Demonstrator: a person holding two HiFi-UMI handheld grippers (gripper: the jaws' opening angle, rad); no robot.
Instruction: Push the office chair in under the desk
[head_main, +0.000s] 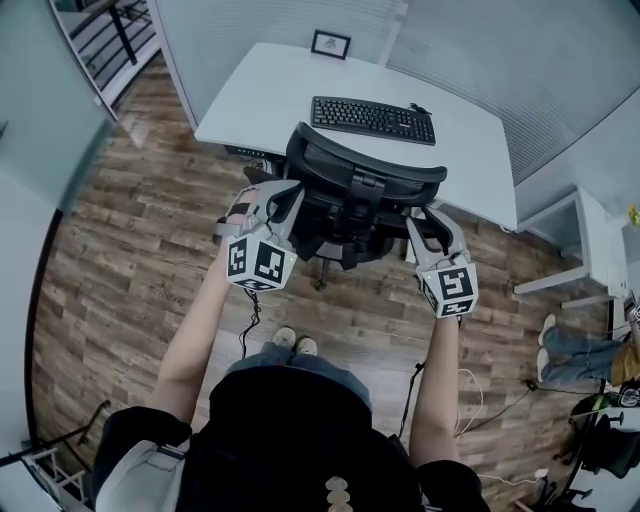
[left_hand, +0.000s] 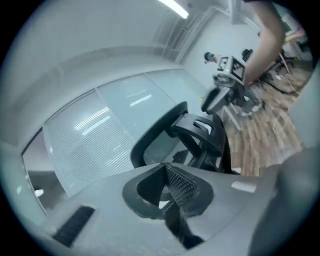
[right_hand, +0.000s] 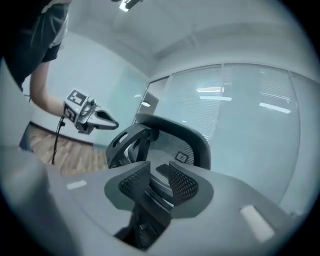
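Black mesh chair (head_main: 360, 180) at desk (head_main: 260, 95) | left tongs (left_hand: 168, 172) closed | right tongs (right_hand: 159, 182) apart

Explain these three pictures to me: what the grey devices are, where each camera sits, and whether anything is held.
No robot here: a person holds hand-held tongs in each hand. The top-down picture comes from a camera on the person's head; it shows the left tongs and right tongs flanking the back of a black office chair at a white desk. On the desk are a black keyboard and a small framed picture. The other two pictures come from cameras riding on each pair of tongs, looking along the jaws. The left jaws are together, the right ones apart; neither holds anything.
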